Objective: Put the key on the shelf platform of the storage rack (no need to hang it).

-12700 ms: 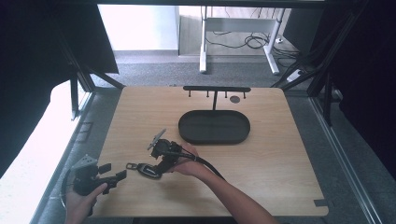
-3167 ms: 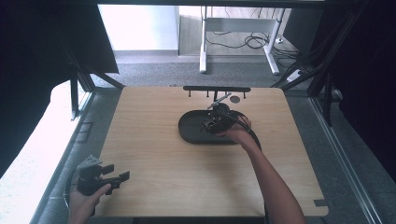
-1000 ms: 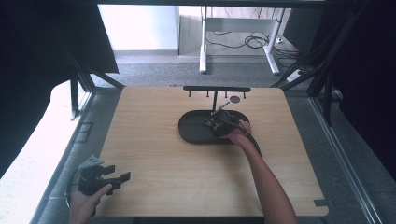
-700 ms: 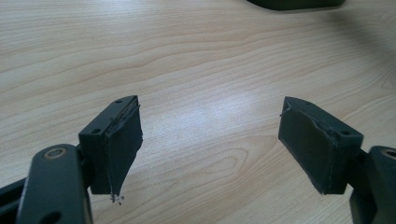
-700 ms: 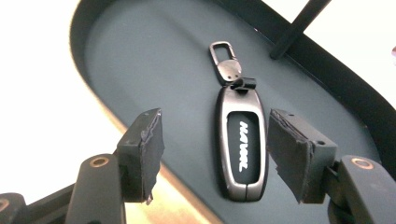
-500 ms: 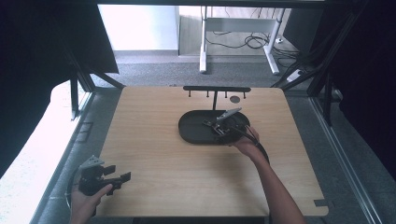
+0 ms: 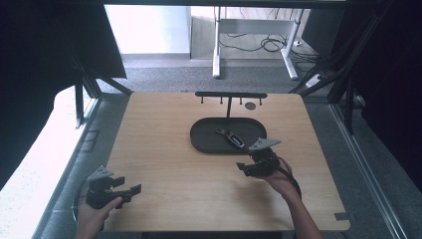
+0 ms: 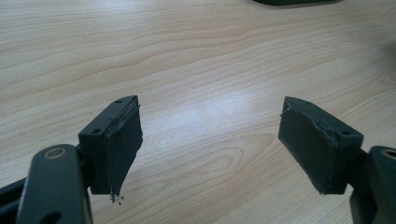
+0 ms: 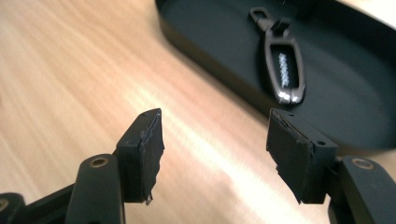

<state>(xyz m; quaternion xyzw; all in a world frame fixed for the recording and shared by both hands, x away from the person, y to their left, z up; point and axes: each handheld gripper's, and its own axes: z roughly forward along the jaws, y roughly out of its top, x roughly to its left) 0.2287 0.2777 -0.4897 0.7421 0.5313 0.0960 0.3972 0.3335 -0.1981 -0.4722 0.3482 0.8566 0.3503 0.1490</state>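
Observation:
A dark key fob with a metal clip (image 7: 232, 137) (image 9: 280, 67) lies flat inside the black oval tray (image 7: 206, 139) (image 9: 210, 51) at the table's middle. My right gripper (image 7: 244, 168) (image 9: 212, 149) hovers just in front of the tray's near right rim, open, nothing between its jaws. My left gripper (image 7: 130, 191) (image 8: 210, 144) rests near the table's front left corner, open and empty, pointing across bare wood.
A black hook rack (image 7: 230, 96) stands behind the tray at the far edge, with a small round dark disc (image 7: 250, 105) beside it. The wooden tabletop (image 7: 169, 164) stretches between the two grippers. A cable trails from the right gripper along the forearm.
My right gripper has let go of the key fob, which now lies in the tray, and has drawn back toward the near right. The left gripper has stayed put.

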